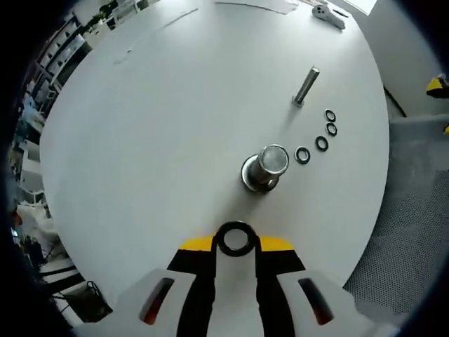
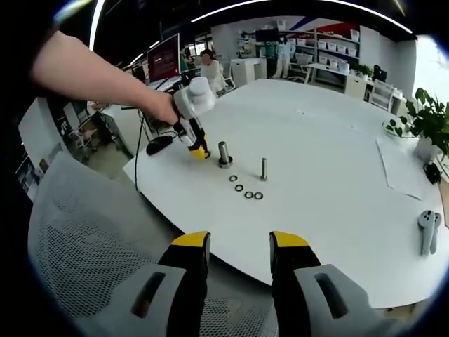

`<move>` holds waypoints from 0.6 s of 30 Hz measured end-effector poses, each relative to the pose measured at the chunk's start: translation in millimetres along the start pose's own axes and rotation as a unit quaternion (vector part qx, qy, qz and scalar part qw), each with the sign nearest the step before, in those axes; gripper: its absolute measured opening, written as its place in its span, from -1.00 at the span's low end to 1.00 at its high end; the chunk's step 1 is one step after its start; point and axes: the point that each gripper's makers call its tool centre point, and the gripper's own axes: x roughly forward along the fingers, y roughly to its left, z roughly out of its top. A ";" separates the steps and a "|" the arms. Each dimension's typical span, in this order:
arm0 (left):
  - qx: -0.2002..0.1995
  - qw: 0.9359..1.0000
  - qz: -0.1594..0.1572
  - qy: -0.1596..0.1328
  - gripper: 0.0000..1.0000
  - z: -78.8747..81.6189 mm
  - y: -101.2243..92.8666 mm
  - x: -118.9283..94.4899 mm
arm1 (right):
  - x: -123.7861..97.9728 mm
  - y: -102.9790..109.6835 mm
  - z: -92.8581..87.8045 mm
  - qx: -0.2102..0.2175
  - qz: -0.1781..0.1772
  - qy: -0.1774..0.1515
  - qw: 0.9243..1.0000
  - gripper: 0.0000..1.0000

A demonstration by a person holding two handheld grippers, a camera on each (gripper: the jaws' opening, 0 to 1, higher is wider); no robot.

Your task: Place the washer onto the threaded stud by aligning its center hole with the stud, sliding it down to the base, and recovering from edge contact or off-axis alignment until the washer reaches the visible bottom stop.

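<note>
The left gripper point(image 1: 236, 242) has its yellow-tipped fingers point(image 1: 195, 246) pressed together on a black washer point(image 1: 235, 239), which sits upright between the tips with its hole facing the camera. Just ahead on the white table point(image 1: 154, 126) stands the stud point(image 1: 270, 163), a short metal post on a round base, seen almost end-on in the left gripper view. The washer is near it but not yet over it, and nothing has been threaded on. To do this step well, I judge the washer should be turned flat so its hole is square to the post, centred over the top, then lowered straight; if an edge catches, lift a little, re-centre and go again rather than push. Beyond the stud lie 4 spare rings point(image 1: 321, 144) in a row and a second, thinner bolt point(image 1: 306, 86) standing well apart

In the right gripper view a bare forearm point(image 2: 98, 74) reaches in from the left, hand wrapped on the left gripper, tips pointing down beside the stud. The right gripper point(image 2: 238, 246) hangs off the table edge above a mesh chair point(image 2: 77, 239), fingers apart, holding nothing
</note>
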 end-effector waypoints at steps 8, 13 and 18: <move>0.006 0.999 -0.015 -0.029 -0.63 33.4 -6.7 -32.9 | 1.4 0.4 0.3 0.000 0.001 0.000 1.000 -0.27; 0.022 0.999 -0.021 -0.033 -0.63 51.9 -18.5 -44.8 | 1.0 0.7 0.7 0.001 0.002 -0.001 1.000 -0.27; 0.027 0.999 -0.033 -0.023 -0.63 56.5 -28.8 -42.3 | 1.1 0.9 1.2 0.001 0.003 -0.002 1.000 -0.27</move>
